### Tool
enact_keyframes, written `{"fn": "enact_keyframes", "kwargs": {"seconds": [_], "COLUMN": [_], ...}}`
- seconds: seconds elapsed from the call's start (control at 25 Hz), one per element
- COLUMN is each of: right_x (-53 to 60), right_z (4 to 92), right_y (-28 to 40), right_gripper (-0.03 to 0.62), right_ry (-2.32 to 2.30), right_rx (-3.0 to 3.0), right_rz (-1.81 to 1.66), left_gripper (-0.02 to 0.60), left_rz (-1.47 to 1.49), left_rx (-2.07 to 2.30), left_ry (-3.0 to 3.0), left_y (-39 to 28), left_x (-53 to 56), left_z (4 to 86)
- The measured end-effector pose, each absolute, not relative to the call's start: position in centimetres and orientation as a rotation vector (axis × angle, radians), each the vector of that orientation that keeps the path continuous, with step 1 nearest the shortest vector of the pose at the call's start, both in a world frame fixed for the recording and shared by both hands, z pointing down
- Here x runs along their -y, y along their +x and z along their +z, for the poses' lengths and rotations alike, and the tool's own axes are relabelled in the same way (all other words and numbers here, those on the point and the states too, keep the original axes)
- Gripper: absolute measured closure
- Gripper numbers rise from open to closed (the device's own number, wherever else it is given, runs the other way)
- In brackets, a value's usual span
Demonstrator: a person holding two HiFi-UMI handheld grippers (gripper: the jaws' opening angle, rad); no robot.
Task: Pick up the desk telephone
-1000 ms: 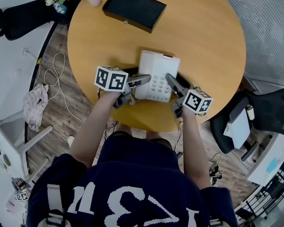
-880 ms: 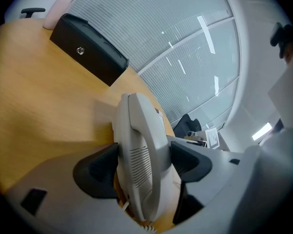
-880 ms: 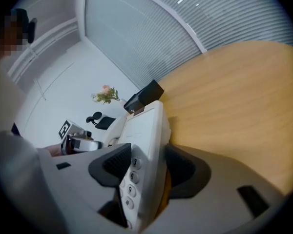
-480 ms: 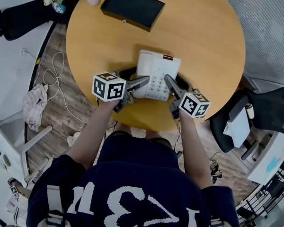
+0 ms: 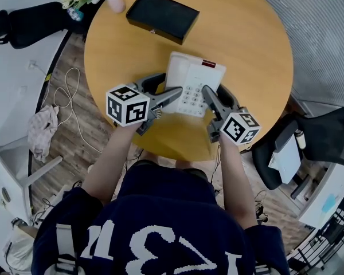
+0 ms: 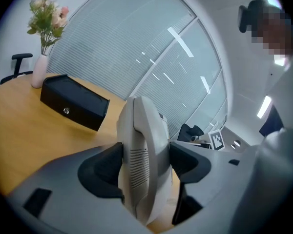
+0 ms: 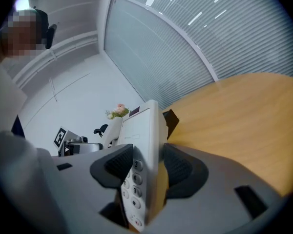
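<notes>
Overhead, head view: desk telephone [image 5: 192, 87], white, over the near half of the round worktop [image 5: 246, 39]. The left tongs [image 5: 173, 94] take its handset side and the right tongs [image 5: 208, 95] its keypad side; a hold at each end suits a wide, flat body and keeps it level. A black box [image 5: 163, 17] and a vase [image 5: 114, 0] stand well apart at the far edge, out of the way.

Left gripper view: left tongs [image 6: 145, 162] clamped on the handset edge, pads pressing both faces. The telephone appears raised clear of the wood.

Right gripper view: right tongs [image 7: 146, 167] clamped on the keypad edge, the jaws having just closed further onto it.

Judged: a shared grip, so neither side tips.
</notes>
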State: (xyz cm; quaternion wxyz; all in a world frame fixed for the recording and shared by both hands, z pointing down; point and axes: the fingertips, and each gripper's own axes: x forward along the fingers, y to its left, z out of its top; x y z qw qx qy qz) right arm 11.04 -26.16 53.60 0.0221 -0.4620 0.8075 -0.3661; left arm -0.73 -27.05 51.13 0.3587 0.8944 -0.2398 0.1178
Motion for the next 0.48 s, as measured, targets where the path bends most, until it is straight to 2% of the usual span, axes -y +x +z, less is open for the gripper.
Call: {"fn": "enact_keyframes", "kwargs": {"seconds": [0.48], "right_x": [28.4], "right_z": [41.2], "right_y": [11.4], "right_gripper": [0.384], "right_ry": [-1.420], "right_rx": [-2.624], "right_rz": [-0.691], "left_gripper": [0.273], "left_rz": [0.084], "left_rx": [0.695], "left_ry": [2.544], "left_y": [-0.6], "left_x": [28.4], "left_z": [39.8]}}
